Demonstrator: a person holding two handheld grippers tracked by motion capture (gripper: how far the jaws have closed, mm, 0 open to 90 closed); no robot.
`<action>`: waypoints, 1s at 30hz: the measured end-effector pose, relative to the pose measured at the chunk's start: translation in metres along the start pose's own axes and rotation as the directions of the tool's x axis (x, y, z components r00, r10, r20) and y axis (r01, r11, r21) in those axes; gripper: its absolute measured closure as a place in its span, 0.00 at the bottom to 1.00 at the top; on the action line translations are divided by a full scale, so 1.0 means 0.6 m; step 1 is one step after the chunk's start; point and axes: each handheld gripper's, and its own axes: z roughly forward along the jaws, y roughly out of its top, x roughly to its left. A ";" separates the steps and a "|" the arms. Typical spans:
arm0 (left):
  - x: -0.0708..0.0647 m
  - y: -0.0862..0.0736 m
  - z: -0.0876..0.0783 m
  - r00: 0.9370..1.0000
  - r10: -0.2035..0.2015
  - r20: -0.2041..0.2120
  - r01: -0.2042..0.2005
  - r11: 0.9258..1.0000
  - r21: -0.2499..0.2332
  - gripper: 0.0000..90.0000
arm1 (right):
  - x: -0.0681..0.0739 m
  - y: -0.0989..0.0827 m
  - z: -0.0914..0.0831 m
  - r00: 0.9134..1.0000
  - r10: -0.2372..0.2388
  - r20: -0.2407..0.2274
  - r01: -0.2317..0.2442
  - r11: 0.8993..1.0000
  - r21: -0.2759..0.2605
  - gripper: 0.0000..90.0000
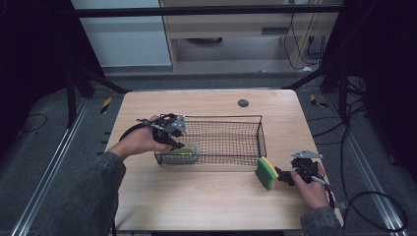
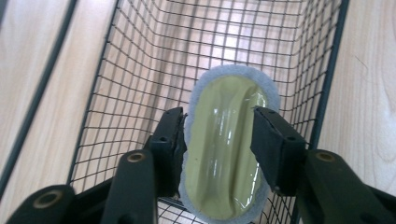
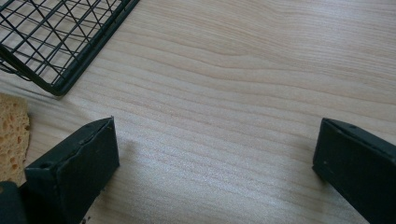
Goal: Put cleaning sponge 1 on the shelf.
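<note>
The wrapped pad [image 2: 227, 149], lying in the basket [image 2: 331, 74] between the left gripper's [image 2: 219, 140] just-parted jaws, looks light, soft and slippery: take its long sides at mid-length.

no readable text, labels or numbers

– How many things do I have on the surface [image 1: 206, 196]?

– I count one wire basket [image 1: 223, 140], and one green scrub pad [image 2: 226, 149] lying inside the basket at its left end.

– Any sponges?

– One yellow-and-green sponge [image 1: 266, 173], just outside the basket's right near corner. And I'm working two grippers: one left gripper [image 1: 181, 145], one right gripper [image 1: 279, 175].
</note>
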 end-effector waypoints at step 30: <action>-0.120 -0.139 -0.065 0.809 -0.557 -0.189 0.437 0.784 -0.440 0.05 | 0.004 0.003 -0.006 1.000 -0.009 -0.022 0.009 0.999 0.032 0.05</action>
